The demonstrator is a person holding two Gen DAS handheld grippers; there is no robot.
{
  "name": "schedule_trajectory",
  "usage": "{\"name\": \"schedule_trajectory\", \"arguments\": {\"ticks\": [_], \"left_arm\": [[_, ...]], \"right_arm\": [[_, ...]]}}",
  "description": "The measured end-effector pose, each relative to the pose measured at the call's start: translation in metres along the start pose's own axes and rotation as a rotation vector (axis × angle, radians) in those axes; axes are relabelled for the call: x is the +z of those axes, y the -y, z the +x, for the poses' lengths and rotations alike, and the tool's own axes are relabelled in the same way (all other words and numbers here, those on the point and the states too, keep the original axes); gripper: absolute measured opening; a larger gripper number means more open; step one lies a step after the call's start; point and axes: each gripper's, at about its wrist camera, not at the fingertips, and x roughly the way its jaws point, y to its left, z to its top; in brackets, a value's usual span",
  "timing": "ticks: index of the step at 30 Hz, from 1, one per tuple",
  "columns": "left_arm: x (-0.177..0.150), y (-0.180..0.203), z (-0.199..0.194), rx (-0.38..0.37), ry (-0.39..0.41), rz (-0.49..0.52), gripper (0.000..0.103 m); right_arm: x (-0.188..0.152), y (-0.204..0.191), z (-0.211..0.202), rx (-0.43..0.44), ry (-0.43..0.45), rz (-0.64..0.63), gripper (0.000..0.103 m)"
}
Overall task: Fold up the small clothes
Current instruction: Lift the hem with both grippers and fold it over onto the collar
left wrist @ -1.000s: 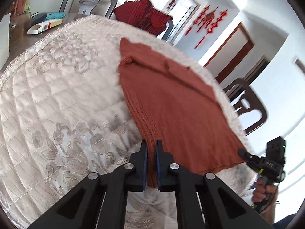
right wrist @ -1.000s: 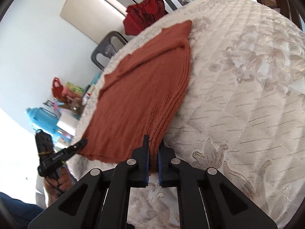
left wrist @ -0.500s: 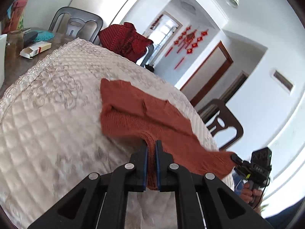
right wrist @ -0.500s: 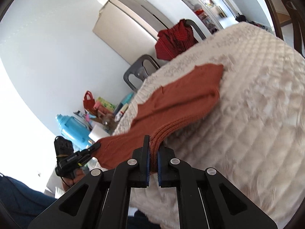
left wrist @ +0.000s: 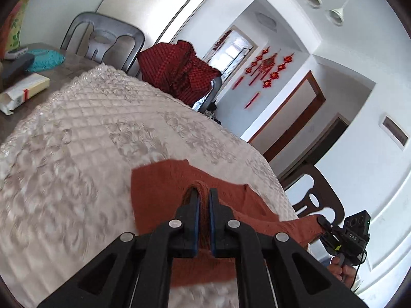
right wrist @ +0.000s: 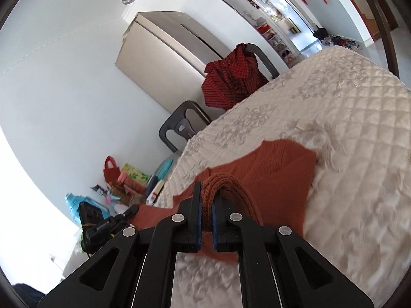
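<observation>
A rust-orange knit garment (left wrist: pixel 159 192) lies on the white quilted cover (left wrist: pixel 90 133), its near edge lifted. My left gripper (left wrist: pixel 203 195) is shut on a bunched fold of its edge. My right gripper (right wrist: pixel 207 192) is shut on the opposite bunched edge of the garment (right wrist: pixel 280 169). Each gripper shows in the other's view, the right one at the lower right (left wrist: pixel 326 227) and the left one at the lower left (right wrist: pixel 131 209), both pinching the stretched cloth above the cover (right wrist: pixel 346 128).
A red checked garment (left wrist: pixel 179 69) hangs on a grey chair at the far edge. Another grey chair (left wrist: pixel 102 36), a white box (left wrist: pixel 23 89) and a teal item sit on the bare tabletop at left. A dark wooden chair (left wrist: pixel 316 197) stands at right.
Both grippers have lifted the garment's near edge and carried it forward over the rest. Less of the cloth lies flat on the cover, and the far end now looks closer.
</observation>
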Motion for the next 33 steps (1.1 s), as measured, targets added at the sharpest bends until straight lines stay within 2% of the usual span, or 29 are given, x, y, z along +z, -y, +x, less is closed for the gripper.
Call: {"name": "schedule_trajectory", "arguments": {"ticks": [8, 15, 23, 25, 26, 27, 29, 30, 31, 33], "left_arm": [[0.013, -0.032, 0.06, 0.053, -0.078, -0.094, 0.007], [0.022, -0.051, 0.092, 0.102, -0.154, -0.181, 0.008], [0.025, -0.06, 0.109, 0.109, -0.18, -0.242, 0.008], [0.026, -0.061, 0.106, 0.105, -0.176, -0.258, 0.01], [0.027, -0.061, 0.105, 0.107, -0.167, -0.258, 0.015], [0.028, -0.061, 0.1, 0.119, -0.148, -0.255, 0.024], [0.032, -0.059, 0.093, 0.142, -0.105, -0.247, 0.031], [0.035, -0.059, 0.089, 0.143, -0.084, -0.243, 0.031], [0.036, -0.057, 0.084, 0.146, -0.073, -0.239, 0.031], [0.038, -0.051, 0.074, 0.156, -0.052, -0.209, 0.031]], "right_arm": [[0.027, 0.042, 0.06, -0.073, -0.068, 0.089, 0.005], [0.039, 0.076, 0.089, -0.145, -0.11, 0.22, 0.006], [0.047, 0.094, 0.108, -0.164, -0.144, 0.261, 0.007], [0.05, 0.094, 0.111, -0.179, -0.155, 0.274, 0.01], [0.051, 0.094, 0.11, -0.183, -0.154, 0.275, 0.011], [0.053, 0.094, 0.109, -0.183, -0.149, 0.275, 0.014], [0.056, 0.094, 0.106, -0.186, -0.131, 0.276, 0.028], [0.058, 0.094, 0.102, -0.19, -0.11, 0.274, 0.039], [0.06, 0.094, 0.098, -0.191, -0.089, 0.274, 0.042], [0.063, 0.094, 0.089, -0.191, -0.055, 0.277, 0.042]]}}
